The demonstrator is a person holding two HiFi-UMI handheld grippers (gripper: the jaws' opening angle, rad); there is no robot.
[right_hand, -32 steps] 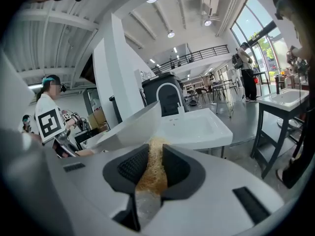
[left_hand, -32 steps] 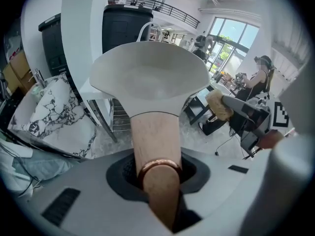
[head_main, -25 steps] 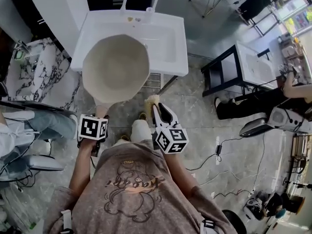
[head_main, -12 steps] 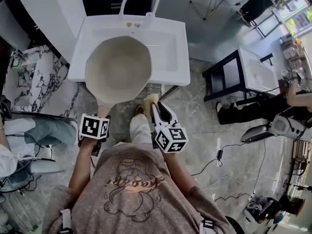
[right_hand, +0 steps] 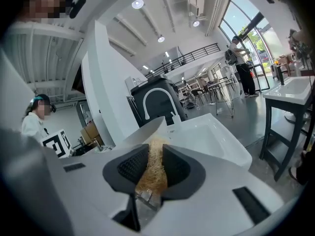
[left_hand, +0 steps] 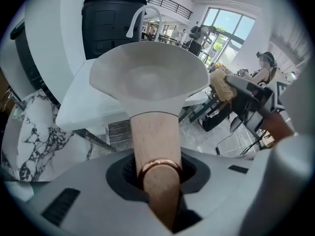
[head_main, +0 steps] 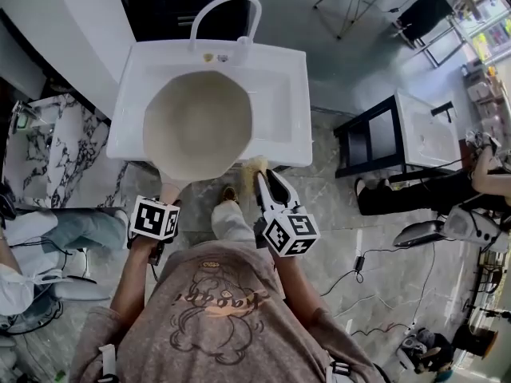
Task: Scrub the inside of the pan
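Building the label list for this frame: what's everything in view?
pan: 1, cream with tan handle, held over the sink
sink: 1, white, ahead of the person
faucet: 1, white arch, sink's back edge
scrubber: 1, tan, fibrous, by the pan's near right rim
marble counter: 1, white with black veins, left of the sink
black stand: 1, white top, right of the sink
left tongs: shut on the pan's handle
right tongs: shut on the scrubber
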